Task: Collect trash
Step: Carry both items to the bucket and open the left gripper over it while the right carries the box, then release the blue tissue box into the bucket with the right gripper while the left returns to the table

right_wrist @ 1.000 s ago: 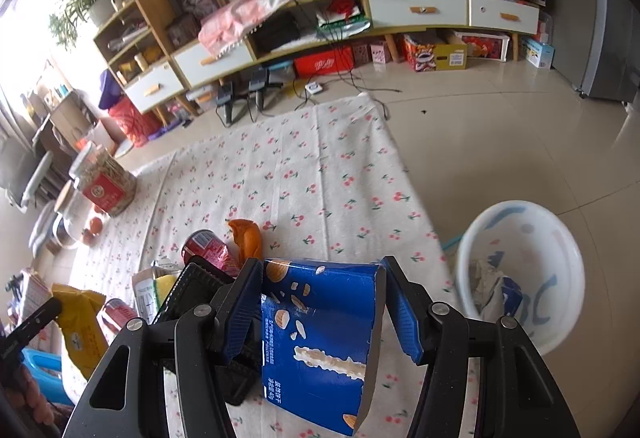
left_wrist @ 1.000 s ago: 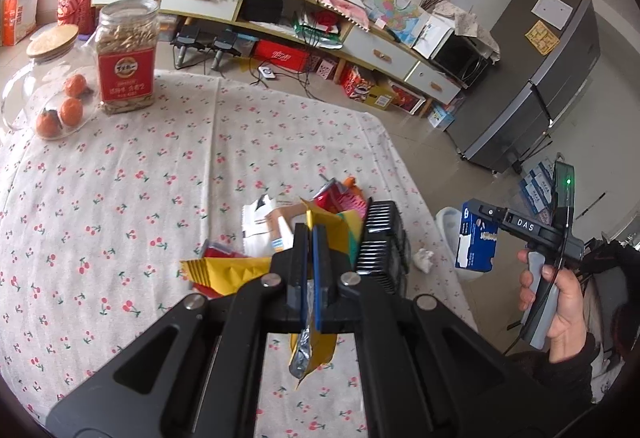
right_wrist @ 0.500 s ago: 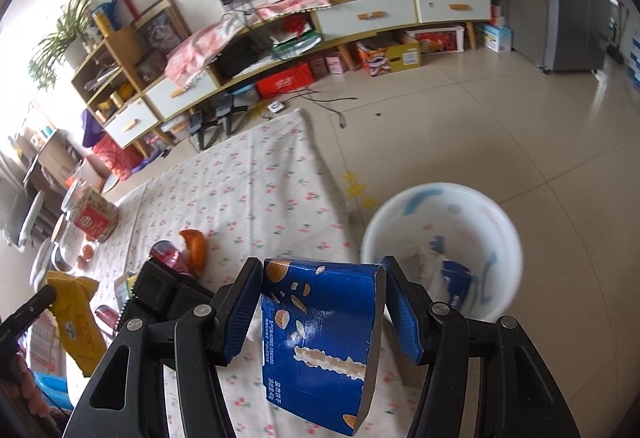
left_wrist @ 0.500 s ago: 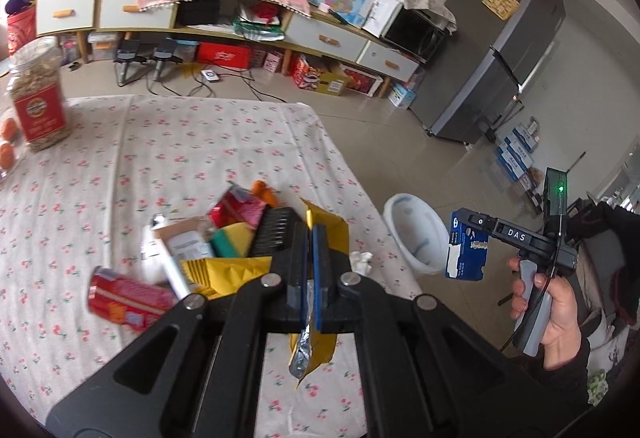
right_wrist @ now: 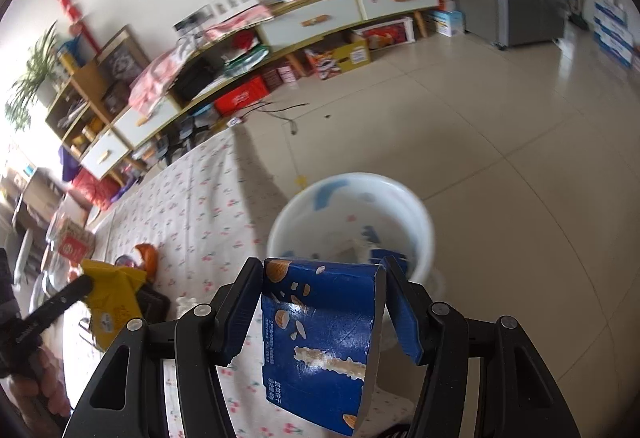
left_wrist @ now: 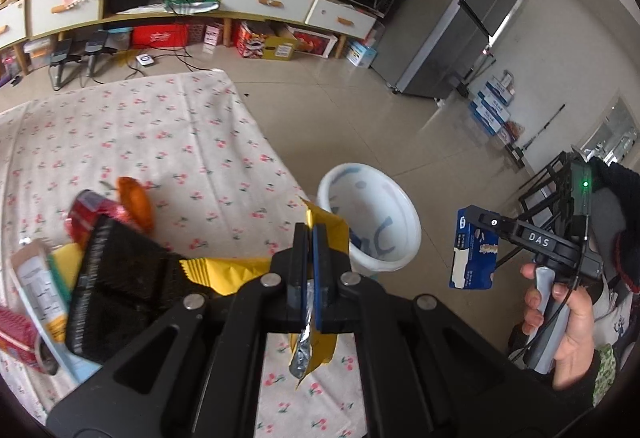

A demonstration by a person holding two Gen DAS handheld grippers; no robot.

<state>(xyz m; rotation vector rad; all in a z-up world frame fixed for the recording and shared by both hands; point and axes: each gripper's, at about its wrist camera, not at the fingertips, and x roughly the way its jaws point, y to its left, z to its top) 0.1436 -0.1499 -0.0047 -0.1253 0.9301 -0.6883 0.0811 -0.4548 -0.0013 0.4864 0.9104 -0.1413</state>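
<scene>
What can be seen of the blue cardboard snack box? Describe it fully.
The blue cardboard snack box is a flattened, partly crushed carton printed with almond and cracker pictures, white text and a white smear or torn patch across its front. One upper corner is bent and its edges look ragged. It hangs roughly upright, clamped by its sides between the right gripper pads, touching nothing else. It is held in the air near the white plastic bin, beside the cherry-print tablecloth.

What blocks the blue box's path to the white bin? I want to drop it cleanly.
Nothing visible does. The right gripper holds the blue box just short of the white bin, whose mouth is open, with only some trash at the bottom. The yellow wrapper is off to the side.
</scene>
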